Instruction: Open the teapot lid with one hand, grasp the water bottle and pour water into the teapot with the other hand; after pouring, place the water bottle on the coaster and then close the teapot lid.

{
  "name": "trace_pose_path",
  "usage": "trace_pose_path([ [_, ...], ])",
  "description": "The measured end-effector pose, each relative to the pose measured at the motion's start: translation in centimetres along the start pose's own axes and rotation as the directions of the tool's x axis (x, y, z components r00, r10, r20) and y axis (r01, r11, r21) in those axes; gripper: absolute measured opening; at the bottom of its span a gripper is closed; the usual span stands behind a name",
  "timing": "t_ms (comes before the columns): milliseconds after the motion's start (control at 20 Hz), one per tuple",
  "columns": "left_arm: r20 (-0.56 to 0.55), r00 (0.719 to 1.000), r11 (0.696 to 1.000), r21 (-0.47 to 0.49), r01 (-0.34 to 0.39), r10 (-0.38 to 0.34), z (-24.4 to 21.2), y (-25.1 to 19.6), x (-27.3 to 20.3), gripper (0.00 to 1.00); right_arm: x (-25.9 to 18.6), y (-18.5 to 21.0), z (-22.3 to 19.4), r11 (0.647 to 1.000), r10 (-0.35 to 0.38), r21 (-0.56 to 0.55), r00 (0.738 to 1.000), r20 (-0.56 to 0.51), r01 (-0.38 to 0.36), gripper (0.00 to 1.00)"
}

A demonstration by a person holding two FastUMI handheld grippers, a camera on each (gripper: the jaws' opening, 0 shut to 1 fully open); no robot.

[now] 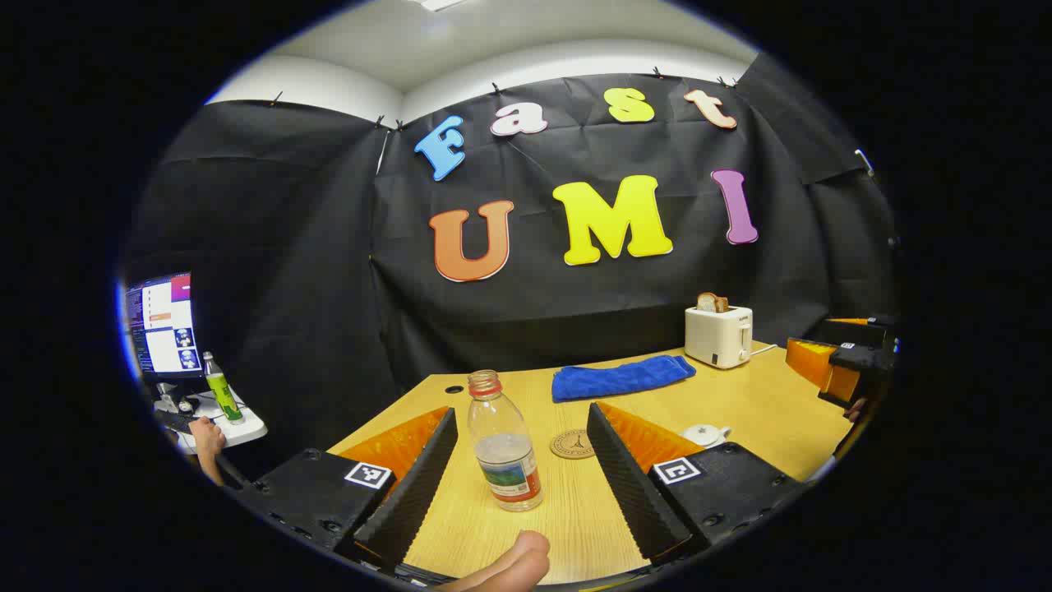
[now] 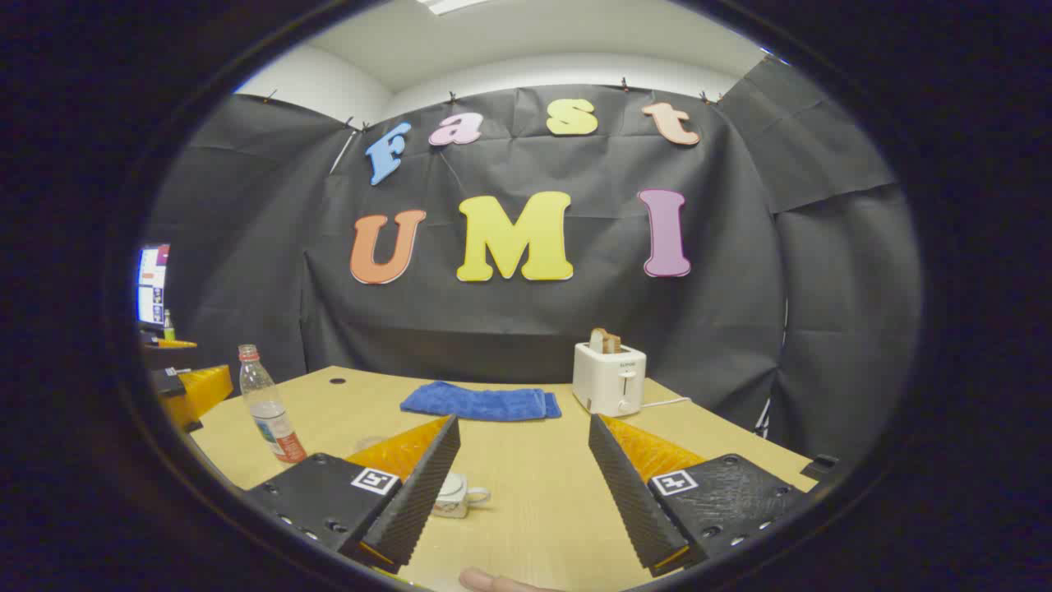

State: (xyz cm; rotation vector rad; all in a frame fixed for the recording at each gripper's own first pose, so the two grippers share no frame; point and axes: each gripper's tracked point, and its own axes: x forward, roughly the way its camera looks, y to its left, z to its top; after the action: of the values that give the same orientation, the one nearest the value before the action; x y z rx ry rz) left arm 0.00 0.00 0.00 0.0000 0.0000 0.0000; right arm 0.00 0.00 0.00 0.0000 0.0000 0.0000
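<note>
A clear water bottle with a red cap stands upright on the wooden table. In the left gripper view it is in the gap of my open left gripper, touching neither finger. A round brown coaster lies just right of it. The small white teapot, lid on, peeks out behind the right finger. In the right gripper view my right gripper is open and holds nothing. Its left finger half covers the teapot, and the bottle stands far left.
A blue towel and a white toaster with toast stand at the back of the table. The right gripper shows at the far right of the left gripper view. Off the table's left are a monitor and a green bottle.
</note>
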Motion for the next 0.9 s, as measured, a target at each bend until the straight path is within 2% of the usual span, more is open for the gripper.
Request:
trace_pose_path([
  [200, -0.006, 0.999, 0.995, -0.088, 0.048, -0.049, -0.1, -0.2, 0.0, 0.99, 0.2, 1.0, -0.8, 1.0, 0.004, -0.004, 1.0, -0.024, -0.004, 0.97],
  [350, -0.013, 1.0, 0.995, -0.1, 0.026, -0.027, -0.3, 1.0, 0.1, 0.99, 0.3, 0.6, -0.6, 1.0, -0.009, -0.024, 1.0, -0.009, 0.008, 0.95],
  [900, -0.067, 0.998, 0.997, -0.077, 0.016, -0.022, -2.4, 1.0, 1.3, 1.0, 1.9, 0.1, -3.7, 1.0, -0.016, -0.011, 0.997, -0.078, 0.015, 0.97],
])
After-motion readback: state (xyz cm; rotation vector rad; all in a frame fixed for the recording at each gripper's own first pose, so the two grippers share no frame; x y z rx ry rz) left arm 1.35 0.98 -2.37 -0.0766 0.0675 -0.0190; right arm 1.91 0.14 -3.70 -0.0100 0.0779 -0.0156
